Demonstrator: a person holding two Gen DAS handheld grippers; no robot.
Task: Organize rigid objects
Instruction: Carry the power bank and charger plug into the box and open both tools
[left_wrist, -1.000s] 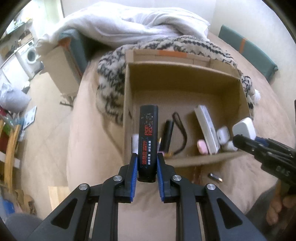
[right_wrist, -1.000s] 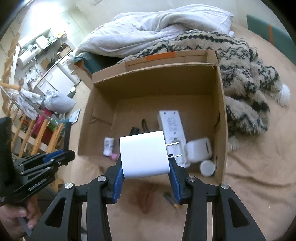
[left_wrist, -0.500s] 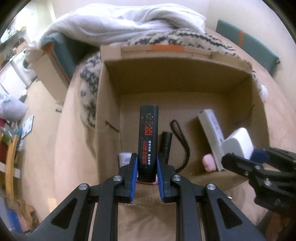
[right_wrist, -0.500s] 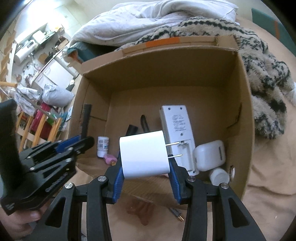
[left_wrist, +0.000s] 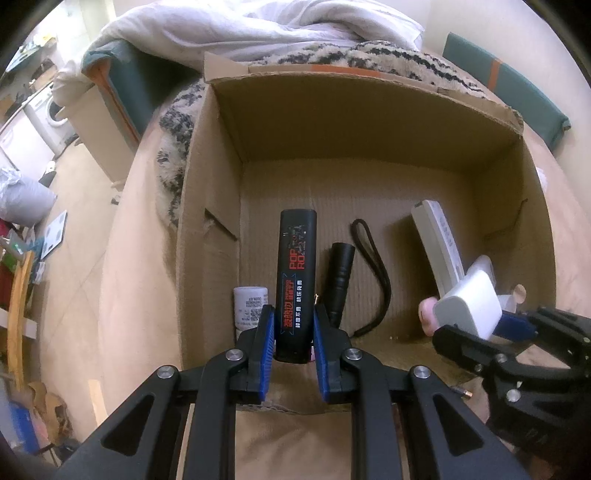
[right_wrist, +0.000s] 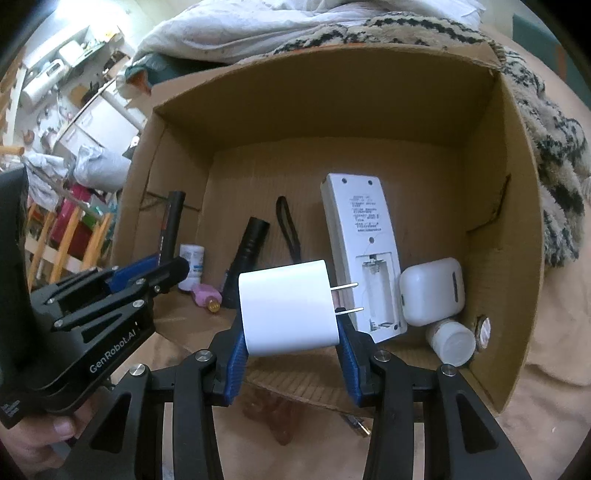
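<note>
A: Through the right wrist camera we see the remote control (right_wrist: 360, 247) lying face down with its battery bay uncovered, a white earbud case (right_wrist: 432, 291) and a small white bottle (right_wrist: 450, 341) in the cardboard box's (right_wrist: 332, 107) right corner. The left view hides that corner behind our right tongs (left_wrist: 469, 325).

B: And the left view shows us the red "POP" lettering on the black tube (left_wrist: 296, 280), which the right camera catches only edge-on.

A: Our left tongs (left_wrist: 294, 328) pinch that tube near its lower end, over the box's near wall. Our right tongs (right_wrist: 291, 343) clamp the white charger plug (right_wrist: 286, 308), prongs pointing right, above the near edge.

B: On the box floor we see a black flashlight (left_wrist: 340, 282) with its wrist strap (left_wrist: 373, 266), a labelled white vial (left_wrist: 250, 304) and a pink item (right_wrist: 205, 297). Behind the box lie a patterned blanket (right_wrist: 546, 147) and a white duvet (left_wrist: 258, 29).
</note>
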